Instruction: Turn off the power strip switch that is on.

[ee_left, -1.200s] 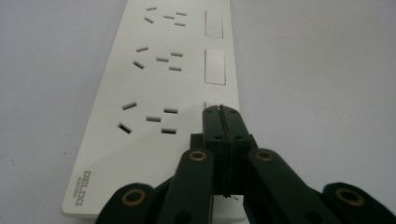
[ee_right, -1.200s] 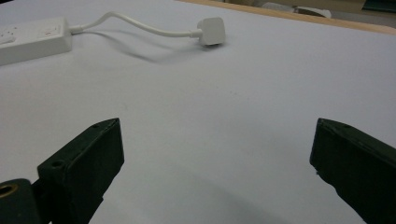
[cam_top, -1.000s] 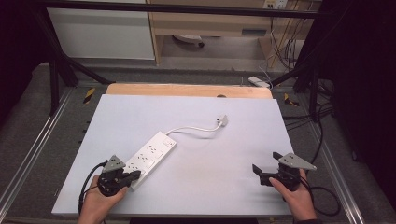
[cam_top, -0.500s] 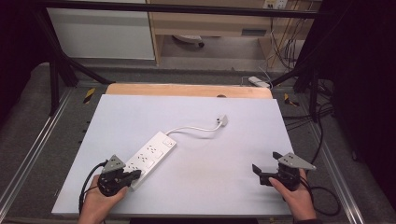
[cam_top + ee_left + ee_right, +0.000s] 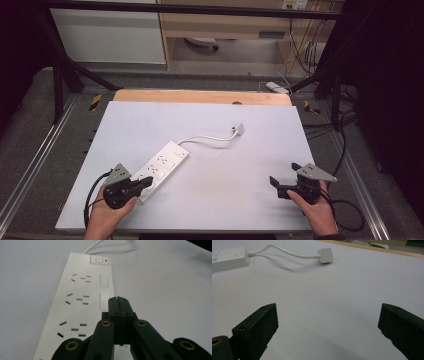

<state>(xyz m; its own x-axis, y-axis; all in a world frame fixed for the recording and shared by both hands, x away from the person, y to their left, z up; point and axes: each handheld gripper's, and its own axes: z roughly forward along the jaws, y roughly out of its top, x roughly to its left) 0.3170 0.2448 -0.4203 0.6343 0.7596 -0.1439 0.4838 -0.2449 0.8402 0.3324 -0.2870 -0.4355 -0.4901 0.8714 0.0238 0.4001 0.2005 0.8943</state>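
The white power strip is laid left of the table centre, its plug toward one o'clock. The left gripper is clenched over its near end; the right gripper is held released at five o'clock.

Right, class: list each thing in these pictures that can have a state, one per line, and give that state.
White plastic power strip: lying flat on the table, sockets up, none occupied.
White cable: loosely curved, lying slack.
White plug: unplugged, resting on the table.
Left gripper: jaws shut, over the strip's near end.
Right gripper: jaws wide open, holding nothing.
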